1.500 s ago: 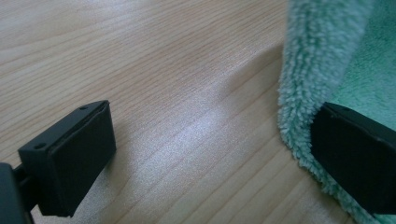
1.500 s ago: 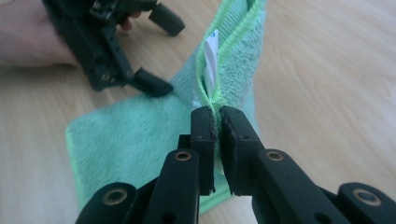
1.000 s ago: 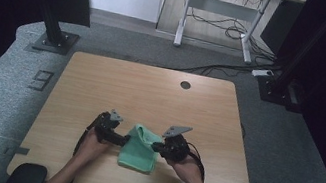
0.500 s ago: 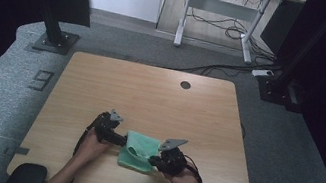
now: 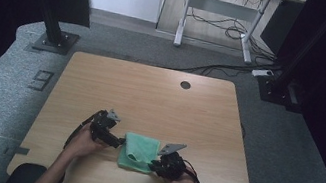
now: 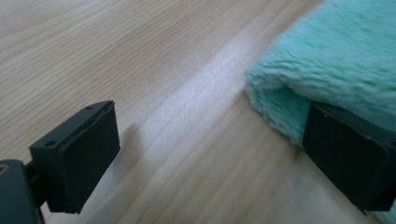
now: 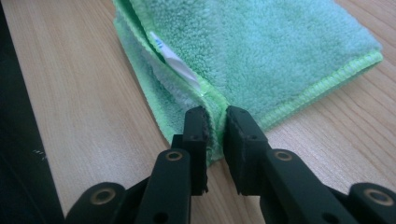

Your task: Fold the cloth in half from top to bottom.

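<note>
A green microfibre cloth (image 5: pixel 140 152) lies folded on the wooden table (image 5: pixel 150 94) near its front edge. My right gripper (image 5: pixel 154 165) is low at the cloth's near right corner. In the right gripper view its jaws (image 7: pixel 215 126) have just been opening a little, with the hemmed corner of the cloth (image 7: pixel 261 51) still pinched between the pads. My left gripper (image 5: pixel 119 140) is at the cloth's left edge, open. In the left gripper view (image 6: pixel 210 158), one jaw rests against the cloth's fold (image 6: pixel 336 60) and the other is over bare wood.
A white label (image 7: pixel 175 60) sticks out of the cloth's fold. A round cable hole (image 5: pixel 185 85) sits near the table's far edge. Both hands are close to the front edge. Black stand bases (image 5: pixel 50 41) and a desk frame (image 5: pixel 215 14) are on the floor beyond.
My right gripper has sunk and come toward the table's front edge with the cloth's corner, and the cloth now lies flatter. The left gripper has stayed in place.
</note>
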